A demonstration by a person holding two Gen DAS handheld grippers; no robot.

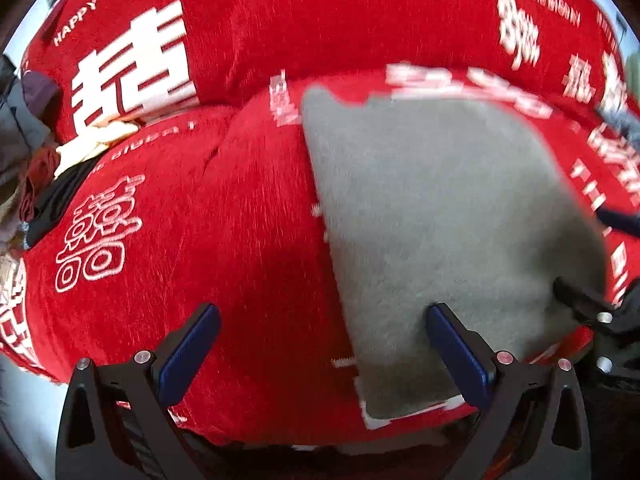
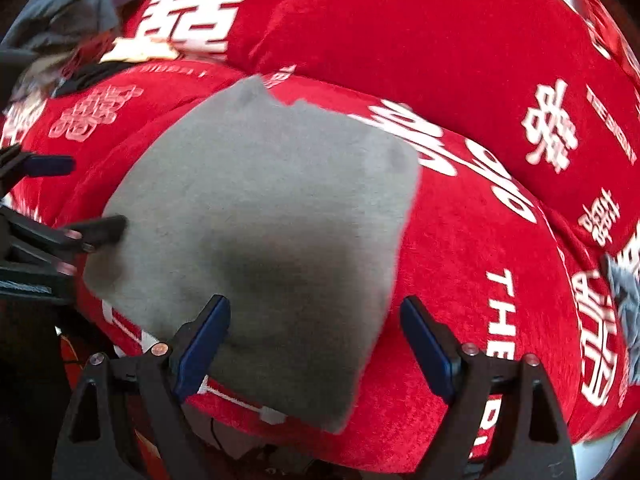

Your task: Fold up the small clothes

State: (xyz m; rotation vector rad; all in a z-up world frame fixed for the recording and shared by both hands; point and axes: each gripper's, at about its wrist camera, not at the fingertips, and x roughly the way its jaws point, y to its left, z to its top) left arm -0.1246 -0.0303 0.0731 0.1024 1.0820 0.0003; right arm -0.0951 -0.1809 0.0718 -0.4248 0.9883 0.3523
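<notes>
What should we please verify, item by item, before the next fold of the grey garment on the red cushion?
1. Left gripper jaws open, nothing between them: ok.
2. Right gripper jaws open, nothing gripped: ok.
3. Grey garment lies flat on the red cushion: ok.
4. Garment's near edge within both grippers' reach: ok.
5. Garment clear of the clothes pile at the cushion's far left: ok.
6. Garment's type and whether already folded: cannot tell.

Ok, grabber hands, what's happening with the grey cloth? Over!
Left gripper open, right gripper open, nothing held. Grey cloth flat on red sofa cushion. Nothing in the way; clothes pile off to the side.
</notes>
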